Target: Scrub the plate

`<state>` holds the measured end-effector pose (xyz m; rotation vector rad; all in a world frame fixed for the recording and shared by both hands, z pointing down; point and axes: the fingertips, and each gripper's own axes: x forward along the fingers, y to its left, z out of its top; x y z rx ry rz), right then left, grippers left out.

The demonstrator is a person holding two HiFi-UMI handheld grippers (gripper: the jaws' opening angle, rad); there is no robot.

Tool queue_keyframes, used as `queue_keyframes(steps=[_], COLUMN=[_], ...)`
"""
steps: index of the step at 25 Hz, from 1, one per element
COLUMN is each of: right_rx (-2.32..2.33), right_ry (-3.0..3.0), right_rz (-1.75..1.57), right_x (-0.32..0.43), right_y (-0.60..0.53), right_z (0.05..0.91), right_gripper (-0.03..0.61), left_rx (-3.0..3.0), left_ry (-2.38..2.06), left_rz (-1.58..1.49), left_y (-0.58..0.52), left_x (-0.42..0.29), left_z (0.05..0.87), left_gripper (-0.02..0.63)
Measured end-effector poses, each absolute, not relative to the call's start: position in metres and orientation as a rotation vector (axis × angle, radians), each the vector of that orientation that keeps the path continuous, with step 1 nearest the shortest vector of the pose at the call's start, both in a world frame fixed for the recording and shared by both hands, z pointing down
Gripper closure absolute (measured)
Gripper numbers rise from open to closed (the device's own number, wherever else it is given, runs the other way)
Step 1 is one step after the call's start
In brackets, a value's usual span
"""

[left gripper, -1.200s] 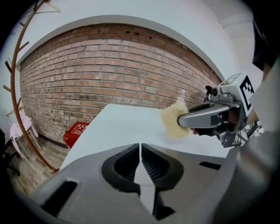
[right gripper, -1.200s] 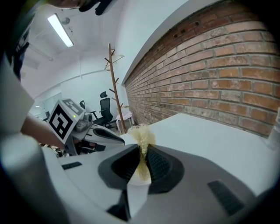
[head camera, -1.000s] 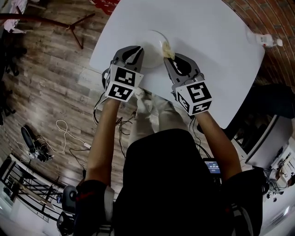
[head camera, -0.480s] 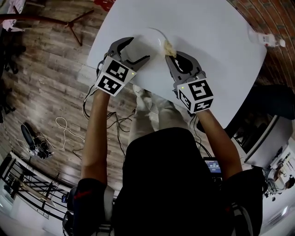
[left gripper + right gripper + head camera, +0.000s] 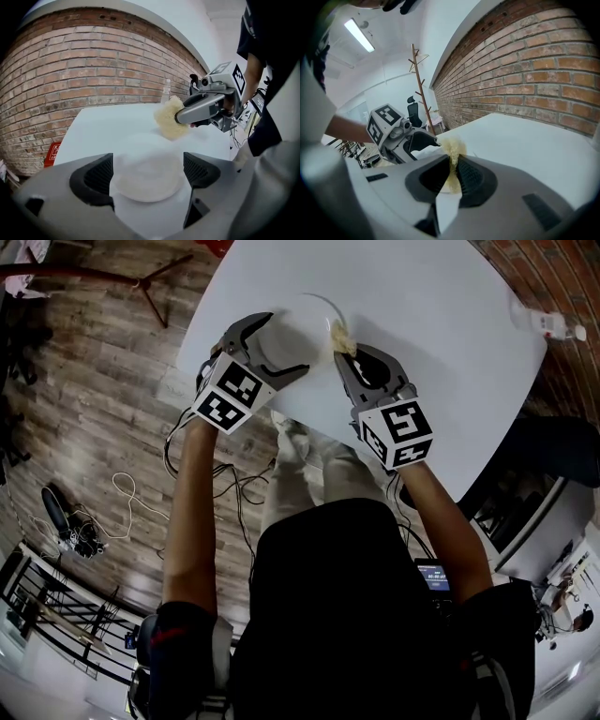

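Left tongs (image 5: 284, 345): the jaws stand wide apart and have just been opening. The plate lies between them, and the pads do not press on it.
Right tongs (image 5: 342, 352): the jaws are closed together on the sponge, which sticks out past the tips.
Plate (image 5: 300, 324): white, and flat on the table at my 12 o'clock, in the part of the table nearest to me. In the left gripper view its rim comes just beside both pads.
Sponge (image 5: 341, 337): pale yellow, at about 3 o'clock on the plate's rim. I cannot tell if it touches the rim or hangs just above it.
Table (image 5: 431, 343): white with rounded corners.
Near edge: it runs slantwise just behind the plate, at the plate's 6 to 7 o'clock. The marker cube of my left tongs hangs over this edge, above the wooden floor (image 5: 94, 409).
Left edge: at the plate's 9 o'clock, near the outer jaw of my left tongs.
Open room: from the plate toward 12, 1 and 2 o'clock the table top is bare and wide.
Bottle (image 5: 544, 324): clear, lying at the far right edge of the table at about 2 o'clock, well apart from the plate.
Brick wall (image 5: 93, 70): behind the far side of the table.
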<state>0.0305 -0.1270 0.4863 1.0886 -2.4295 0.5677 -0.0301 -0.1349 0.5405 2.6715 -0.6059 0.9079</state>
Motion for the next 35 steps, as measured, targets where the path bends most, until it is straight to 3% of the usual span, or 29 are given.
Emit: queue_keyframes(steps=[23, 35], right_rx=[1.082, 0.857], right_ry=[-2.404, -2.357], right_rz=[0.564, 0.246], right_x=[0.028, 0.013], right_y=[-0.132, -0.166], right_z=[0.496, 0.497], right_gripper=[0.525, 0.525], left_rx=[2.686, 2.693], left_ry=[-0.577, -0.574], left_rz=[0.983, 0.982], left_y=[-0.132, -0.131], left_x=[-0.034, -0.031], left_z=[0.565, 0.564], left_gripper=[0.170, 0.171])
